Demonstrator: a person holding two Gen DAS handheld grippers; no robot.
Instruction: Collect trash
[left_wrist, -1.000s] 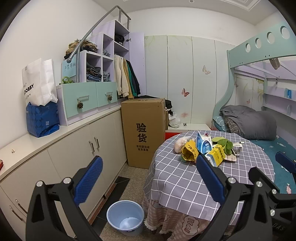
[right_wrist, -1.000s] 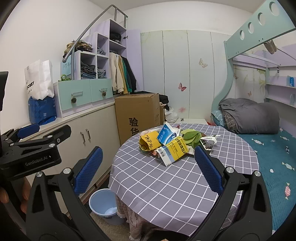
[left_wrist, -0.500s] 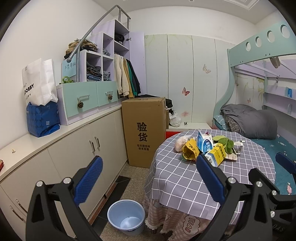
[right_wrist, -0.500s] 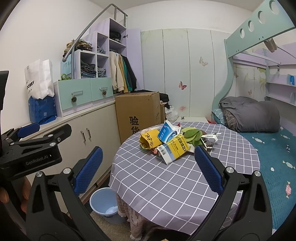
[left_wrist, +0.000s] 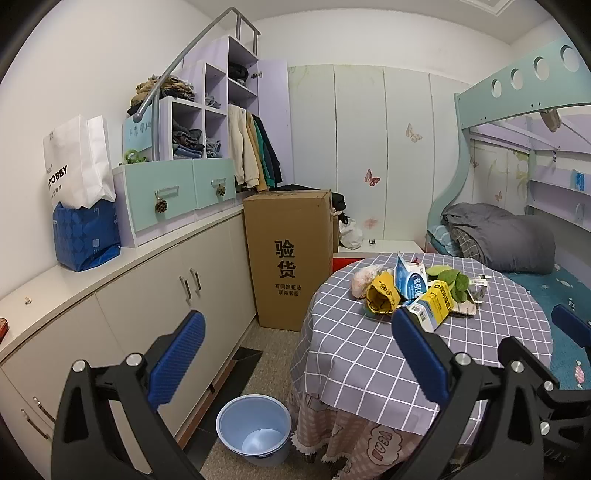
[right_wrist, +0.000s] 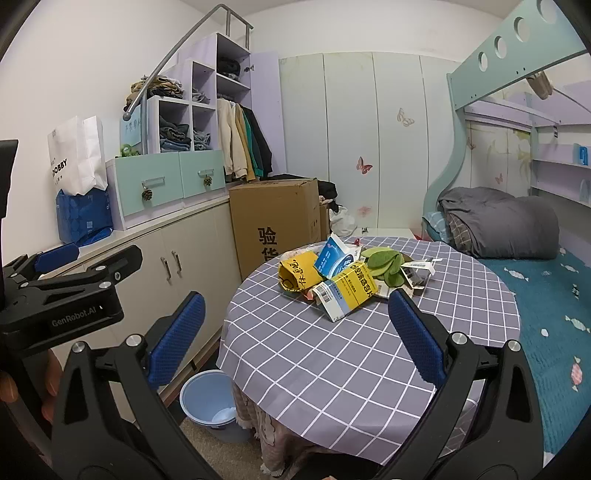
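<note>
round table (right_wrist: 332, 354) | grey checked cloth | trash pile (right_wrist: 343, 273) at far side | bin (left_wrist: 254, 428) on floor

trash pile (right_wrist: 343, 275): crumpled yellow and blue cartons, green leaves, frame centre, on the tabletop (right_wrist: 332, 354)
bin (left_wrist: 254, 428): pale blue, upright, lower centre, on the floor

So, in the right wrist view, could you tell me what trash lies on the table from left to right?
Yellow crumpled packet → blue and white carton → green leaves → torn white wrapper. The yellow and blue box lies in front, overlapping several, so I leave it unplaced.
</note>
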